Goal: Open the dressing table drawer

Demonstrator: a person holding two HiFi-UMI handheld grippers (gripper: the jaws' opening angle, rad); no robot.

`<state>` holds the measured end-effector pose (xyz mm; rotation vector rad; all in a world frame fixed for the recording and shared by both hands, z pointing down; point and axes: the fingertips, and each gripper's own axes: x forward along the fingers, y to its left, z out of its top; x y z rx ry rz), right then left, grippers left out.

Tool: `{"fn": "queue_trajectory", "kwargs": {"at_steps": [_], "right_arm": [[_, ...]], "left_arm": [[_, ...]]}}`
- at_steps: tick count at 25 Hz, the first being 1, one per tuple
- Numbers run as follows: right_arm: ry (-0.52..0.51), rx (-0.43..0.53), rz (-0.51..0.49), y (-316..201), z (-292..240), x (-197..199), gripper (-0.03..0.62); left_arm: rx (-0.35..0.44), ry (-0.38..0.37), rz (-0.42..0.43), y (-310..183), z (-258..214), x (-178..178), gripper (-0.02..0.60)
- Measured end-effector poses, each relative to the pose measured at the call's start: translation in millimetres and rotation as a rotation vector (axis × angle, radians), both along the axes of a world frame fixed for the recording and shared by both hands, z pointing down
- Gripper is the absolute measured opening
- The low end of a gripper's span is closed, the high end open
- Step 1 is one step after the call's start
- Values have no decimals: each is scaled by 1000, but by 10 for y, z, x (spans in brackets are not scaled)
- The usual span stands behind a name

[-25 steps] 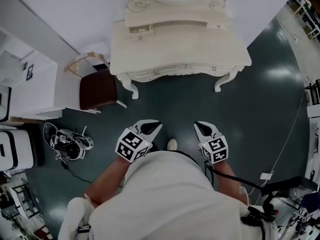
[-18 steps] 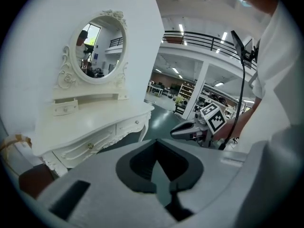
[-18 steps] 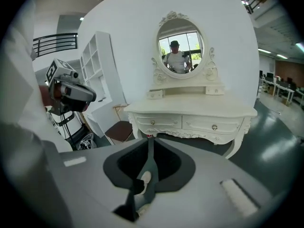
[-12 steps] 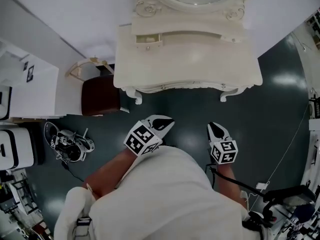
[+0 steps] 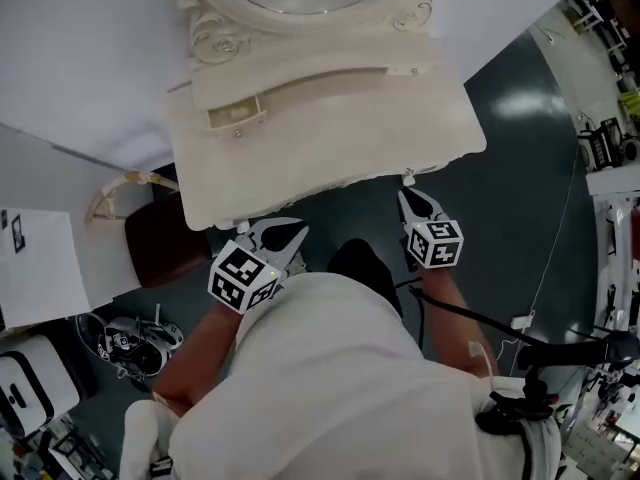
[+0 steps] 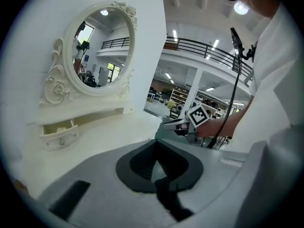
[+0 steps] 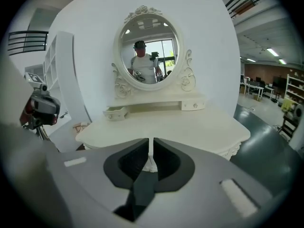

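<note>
The cream dressing table (image 5: pixel 330 118) with its oval mirror (image 7: pixel 149 51) stands right in front of me. On its top shelf the small left drawer (image 5: pixel 237 116) (image 7: pixel 115 113) (image 6: pixel 59 136) sits slightly pulled out; the small right drawer (image 5: pixel 415 68) (image 7: pixel 193 105) is pushed in. My left gripper (image 5: pixel 275 236) (image 6: pixel 156 151) is at the table's front edge, left of centre, with its tips together and nothing in them. At the front edge near the right leg, my right gripper (image 5: pixel 413 203) (image 7: pixel 151 146) is closing, a thin slit left between its jaws and nothing in it. The table top hides the front apron.
A brown stool (image 5: pixel 150 243) stands at the table's left, beside a white cabinet (image 5: pixel 40 268). A black-and-white device (image 5: pixel 125 343) lies on the dark floor at the lower left. A cable (image 5: pixel 480 318) trails from the right gripper. Racks (image 5: pixel 610 138) stand at the right.
Both grippers have travelled forward from the open floor to the table's front edge. The table now fills more of the head view and hides its front knobs.
</note>
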<state>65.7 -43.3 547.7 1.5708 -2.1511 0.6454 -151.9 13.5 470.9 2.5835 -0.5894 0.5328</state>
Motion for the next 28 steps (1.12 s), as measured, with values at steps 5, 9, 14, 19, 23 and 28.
{"fn": "queue_trajectory", "kwargs": {"at_steps": [5,9,14,19,23,28], "right_arm": [[16,-19,11,-656,158,337,46],[27,-42,4,-1240,280,689,61],[26,-43,19,-2054,422,1205,69],[17,-48,5,-2746,594,1530,83],[12,-43,-10,-3154,698,1675,98],[9,-50,-12,-3541,807,1825,121]], "left_arm": [[-19,7,-75,-399,13,-4,3],[-25,19,-160,-748,-93,145,3],[-12,3,-217,-1221,-195,506,3],[-5,-35,-254,-1589,-193,879,3],[2,-49,-301,-1778,-195,1076,3],[4,-59,-371,-1903,-220,1219,3]]}}
